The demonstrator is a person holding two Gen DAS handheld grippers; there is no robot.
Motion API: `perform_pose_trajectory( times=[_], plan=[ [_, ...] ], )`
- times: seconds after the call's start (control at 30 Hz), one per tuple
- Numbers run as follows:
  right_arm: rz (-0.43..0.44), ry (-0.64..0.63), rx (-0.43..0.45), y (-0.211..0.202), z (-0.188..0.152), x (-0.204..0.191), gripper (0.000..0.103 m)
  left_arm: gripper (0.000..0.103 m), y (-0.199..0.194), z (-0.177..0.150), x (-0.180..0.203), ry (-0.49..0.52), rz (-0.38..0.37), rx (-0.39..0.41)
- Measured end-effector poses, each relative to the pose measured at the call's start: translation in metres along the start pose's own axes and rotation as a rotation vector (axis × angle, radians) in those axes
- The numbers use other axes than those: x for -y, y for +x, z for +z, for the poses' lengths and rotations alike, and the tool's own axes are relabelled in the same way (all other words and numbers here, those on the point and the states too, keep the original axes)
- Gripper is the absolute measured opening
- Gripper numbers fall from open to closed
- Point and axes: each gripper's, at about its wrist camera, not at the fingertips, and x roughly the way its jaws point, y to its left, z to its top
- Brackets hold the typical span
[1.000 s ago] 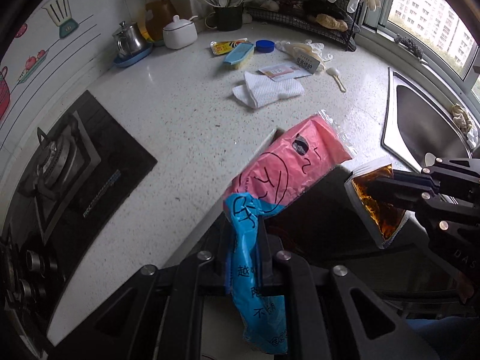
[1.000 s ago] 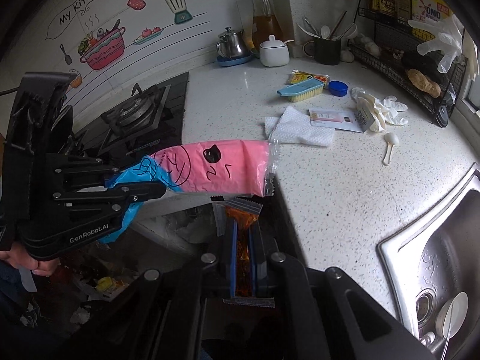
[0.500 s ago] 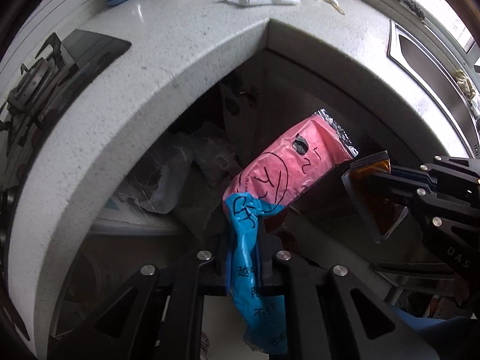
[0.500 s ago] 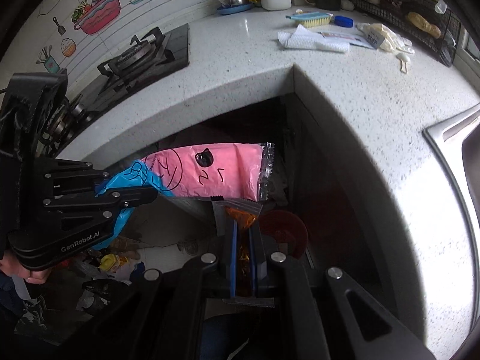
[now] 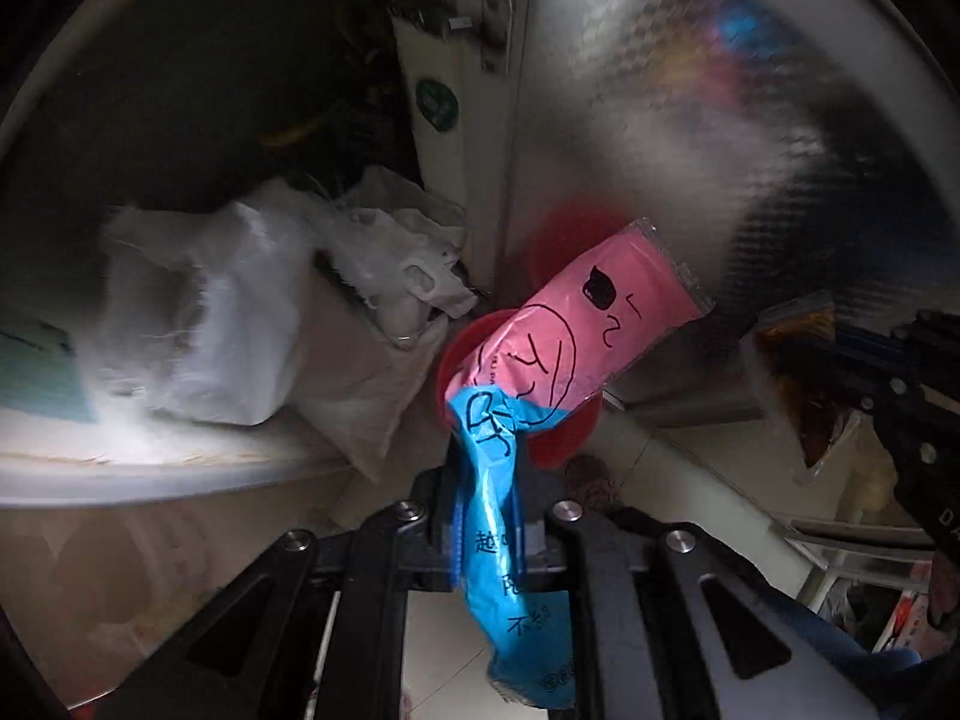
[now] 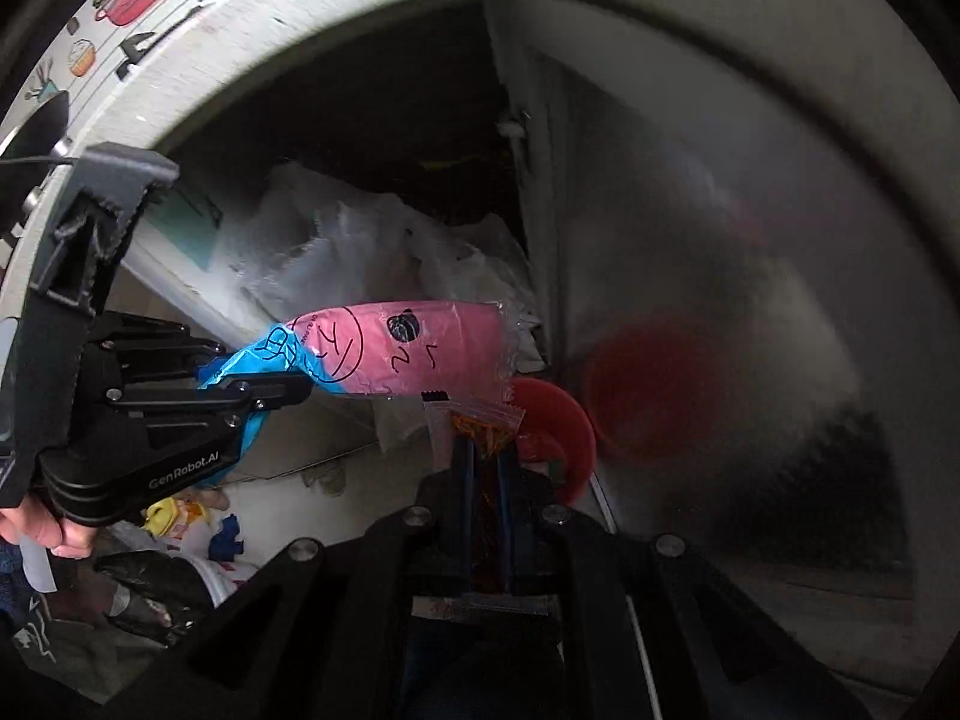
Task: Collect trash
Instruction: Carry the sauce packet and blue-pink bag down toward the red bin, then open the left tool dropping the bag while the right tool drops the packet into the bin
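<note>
Below the desk edge, a pink-and-blue wrapper (image 5: 558, 360) is clamped in the left gripper (image 5: 486, 516) and a sauce sachet (image 6: 480, 426) in the right gripper (image 6: 483, 480), release over the red bin (image 6: 564, 426) being judged next.

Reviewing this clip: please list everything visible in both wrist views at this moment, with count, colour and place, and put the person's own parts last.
snack wrapper: one, pink and blue, clamped in the left hand-held gripper, sticking out over the red bin.
sauce packet: one, clear with orange-brown contents, clamped in the right hand-held gripper.
red bin: one, red, on the floor by the open cabinet.
plastic bags: several, white and clear, piled on the cabinet shelf.
cabinet door: one, shiny grey, swung open at right.
floor clutter: several pieces, yellow, blue, white, lower left; too blurred to identify.
left hand-held gripper: one, black, shut.
right hand-held gripper: one, black, shut.
hand: one, holding the left gripper's handle.
</note>
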Motion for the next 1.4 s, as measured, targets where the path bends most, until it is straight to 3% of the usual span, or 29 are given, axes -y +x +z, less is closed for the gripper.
perform_pose_trajectory(
  times=[0.13, 0.2, 0.23, 0.4, 0.6, 0.87, 1.0, 1.07, 1.4],
  plan=[
    [-0.034, -0.017, 0.003, 0.029, -0.011, 0.006, 0.006, 0.014, 0.040, 0.007, 0.004, -0.015, -0.008, 0.002],
    [-0.044, -0.032, 0.002, 0.043, -0.015, 0.006, 0.006, 0.028, 0.057, 0.011, 0.004, -0.029, -0.042, 0.020],
    [-0.044, -0.043, 0.008, 0.048, -0.015, 0.006, 0.006, 0.041, 0.065, 0.012, 0.006, -0.021, -0.031, 0.023],
    [-0.043, -0.025, 0.003, 0.066, -0.019, 0.017, 0.006, 0.046, 0.091, 0.013, 0.012, 0.012, 0.003, 0.008],
    [-0.029, -0.018, -0.016, 0.057, -0.017, 0.018, 0.006, 0.048, 0.081, 0.009, 0.014, 0.032, -0.011, -0.012],
    [0.021, -0.070, -0.031, 0.051, -0.012, 0.007, 0.006, 0.051, 0.048, -0.006, -0.003, -0.066, -0.007, 0.034],
    [0.038, -0.105, -0.046, 0.061, -0.010, -0.001, 0.006, 0.063, 0.043, -0.013, -0.018, -0.106, 0.014, 0.036],
    [0.059, -0.123, -0.071, 0.072, -0.008, -0.006, 0.006, 0.082, 0.045, -0.018, -0.025, -0.115, 0.035, 0.039],
    [0.048, -0.214, -0.083, 0.108, 0.001, -0.021, 0.006, 0.089, 0.062, -0.037, -0.058, -0.186, 0.073, 0.032]
  ],
)
